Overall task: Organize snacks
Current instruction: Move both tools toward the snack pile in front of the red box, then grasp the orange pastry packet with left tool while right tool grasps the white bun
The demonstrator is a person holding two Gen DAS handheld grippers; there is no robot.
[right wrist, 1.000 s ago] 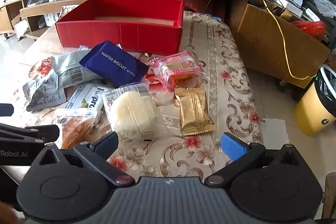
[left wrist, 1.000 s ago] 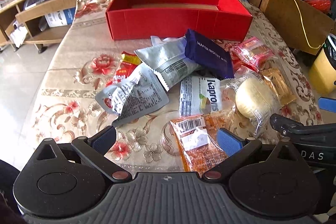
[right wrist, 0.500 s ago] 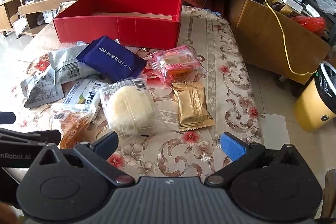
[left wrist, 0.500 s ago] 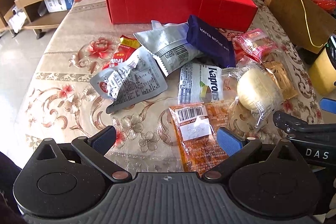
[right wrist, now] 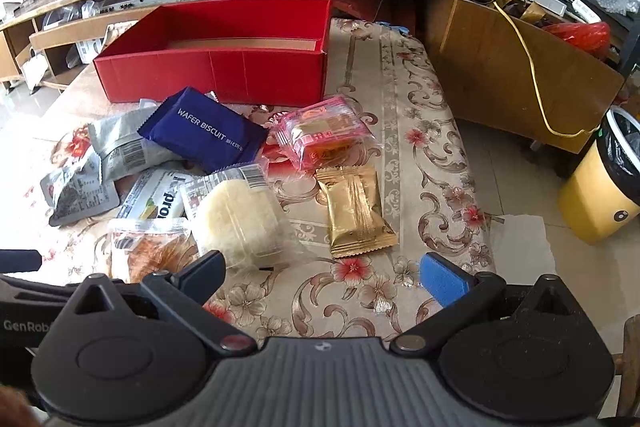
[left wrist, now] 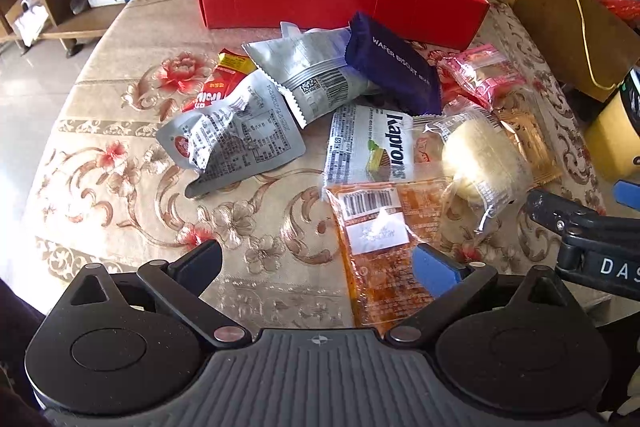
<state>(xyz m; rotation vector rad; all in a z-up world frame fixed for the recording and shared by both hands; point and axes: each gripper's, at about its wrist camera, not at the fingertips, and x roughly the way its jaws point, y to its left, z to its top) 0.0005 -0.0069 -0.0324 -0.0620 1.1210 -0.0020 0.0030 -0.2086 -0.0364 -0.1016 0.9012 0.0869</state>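
Both claws hovered low over the near edge of the worktop point(left wrist: 120, 163), which was covered in a beige floral cloth. The left claw point(left wrist: 316, 263) was released, its two fingers spread wide and gripping nothing; an orange snack pouch point(left wrist: 380, 247) with a barcode label lay flat between and just ahead of them, its near end passing under the right-hand blue pad point(left wrist: 434, 269). The right claw point(right wrist: 324, 277) was likewise released and empty, fingers wide apart over bare cloth, with a round white cake in clear wrap point(right wrist: 236, 223) just beyond its left finger and a gold foil packet point(right wrist: 356, 211) lying ahead, near the middle. The snacks sat in a loose heap at the centre of the worktop: a purple wafer biscuit pack point(left wrist: 394, 67) leaned on a silver pouch point(left wrist: 308, 71), a crumpled silver packet point(left wrist: 236, 139) lay to the left beside a red-and-yellow wrapper point(left wrist: 220, 83), and a white bar wrapper point(left wrist: 368, 151) rested between the heap and the orange pouch. A pink-wrapped pastry point(right wrist: 324, 133) lay just right of the biscuit pack. The red box point(right wrist: 216, 67) stood open at the far side of the worktop, behind the heap; from the right wrist view only its bare brown floor showed inside. A yellow bin point(right wrist: 600, 187) stood on the floor to the right.
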